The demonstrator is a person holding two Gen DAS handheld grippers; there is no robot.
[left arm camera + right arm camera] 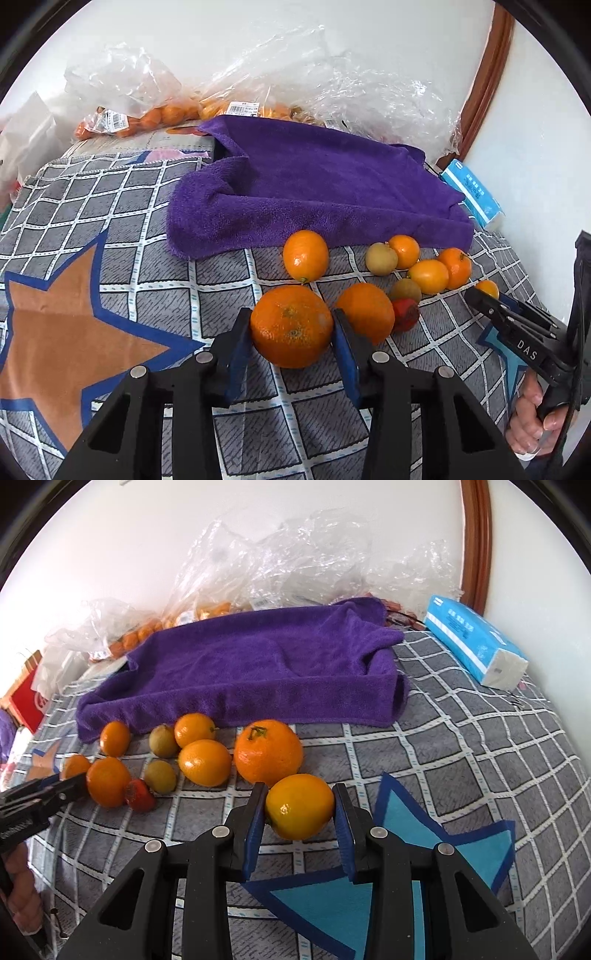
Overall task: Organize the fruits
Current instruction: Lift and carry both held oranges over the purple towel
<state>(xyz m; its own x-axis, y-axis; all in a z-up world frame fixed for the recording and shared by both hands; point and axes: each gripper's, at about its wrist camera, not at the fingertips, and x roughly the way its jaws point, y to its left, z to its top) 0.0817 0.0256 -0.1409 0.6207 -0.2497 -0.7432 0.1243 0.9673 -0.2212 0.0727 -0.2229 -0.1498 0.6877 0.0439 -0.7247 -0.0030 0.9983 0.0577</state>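
Left gripper (291,326) clamps a large orange (291,325) between its blue pads, just above the checked cloth (129,229); right gripper (300,806) pinches a yellow-orange citrus (300,805) likewise; remaining fruit lies before the purple towel (258,664).

Both grippers, left gripper (291,328) and right gripper (300,808), same build: black angular plastic arms, round silver pivot screws, blue ribbed pads (347,360), white "DAS" lettering on the right one's side.
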